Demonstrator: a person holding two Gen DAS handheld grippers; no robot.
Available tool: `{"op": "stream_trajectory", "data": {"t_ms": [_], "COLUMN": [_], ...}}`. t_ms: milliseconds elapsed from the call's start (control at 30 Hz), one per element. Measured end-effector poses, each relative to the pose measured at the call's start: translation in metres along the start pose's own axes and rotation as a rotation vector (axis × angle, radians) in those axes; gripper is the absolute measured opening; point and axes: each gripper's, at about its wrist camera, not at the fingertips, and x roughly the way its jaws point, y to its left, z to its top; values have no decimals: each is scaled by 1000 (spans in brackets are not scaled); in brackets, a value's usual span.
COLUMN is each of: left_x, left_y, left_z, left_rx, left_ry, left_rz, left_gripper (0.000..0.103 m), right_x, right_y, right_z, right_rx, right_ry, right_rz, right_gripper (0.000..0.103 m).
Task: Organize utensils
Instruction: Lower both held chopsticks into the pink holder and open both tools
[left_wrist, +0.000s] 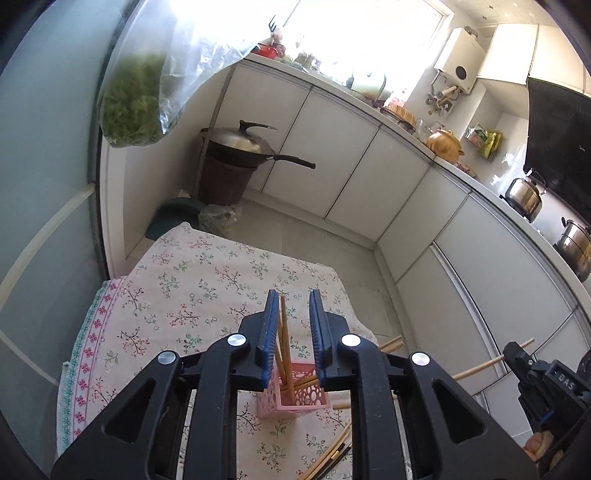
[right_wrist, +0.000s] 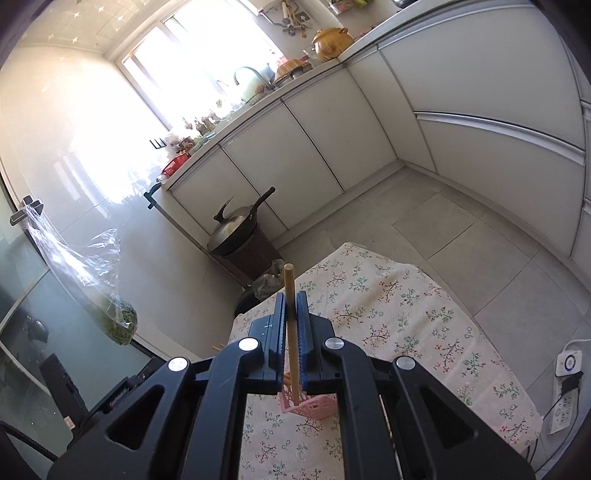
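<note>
Right claw (right_wrist: 291, 306) clamped on chopstick (right_wrist: 291, 317), long axis near upright, tip up, over pink holder (right_wrist: 314, 406) on tabletop (right_wrist: 406, 314), left claw (left_wrist: 294, 306) apart around a chopstick (left_wrist: 285, 339) standing tilted in holder.

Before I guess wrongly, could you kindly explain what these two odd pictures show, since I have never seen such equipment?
A person holds a hand-held gripper in each hand; a wide-angle camera on each looks forward along its blue-padded jaws, in a kitchen. One picture comes from the left gripper, the other from the right gripper. Below both is a table under a floral tablecloth bearing a pink perforated plastic holder. The left jaws stand apart around a wooden chopstick that leans in the holder, resting against the left pad. The right jaws are shut on another light wooden chopstick, held upright above the holder. More loose chopsticks lie on the cloth.
</note>
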Motion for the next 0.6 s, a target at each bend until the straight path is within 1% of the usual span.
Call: {"op": "stream_trajectory", "data": {"t_ms": [67, 200, 300, 367, 400, 433, 500, 567, 600], "left_x": [-4, -8, -5, 0, 3, 6, 7, 4, 2], "left_y": [2, 2, 0, -1, -1, -4, -9, -16, -19], "left_z": [3, 6, 6, 4, 3, 1, -3, -5, -6], "left_rx": [1, 15, 23, 29, 33, 41, 65, 100, 107], "left_ry": [-17, -30, -22, -2, 9, 21, 28, 16, 9], "left_rz": [8, 13, 11, 8, 6, 4, 3, 7, 9], "left_gripper": [17, 18, 19, 20, 21, 21, 21, 22, 24], "right_x": [9, 32, 52, 68, 78, 92, 108, 108, 102], "right_y": [5, 8, 8, 5, 4, 1, -8, -8, -2], "right_z": [2, 2, -2, -6, -8, -11, -18, -21, -21], "right_rx": [-7, 6, 15, 26, 30, 39, 88, 84, 47], "right_ry": [-3, 23, 50, 67, 83, 123, 178, 182, 167], "right_rz": [-7, -14, -31, -41, -34, -18, -14, -15, -21], "right_gripper": [6, 6, 6, 6, 6, 8, 9, 9, 9]}}
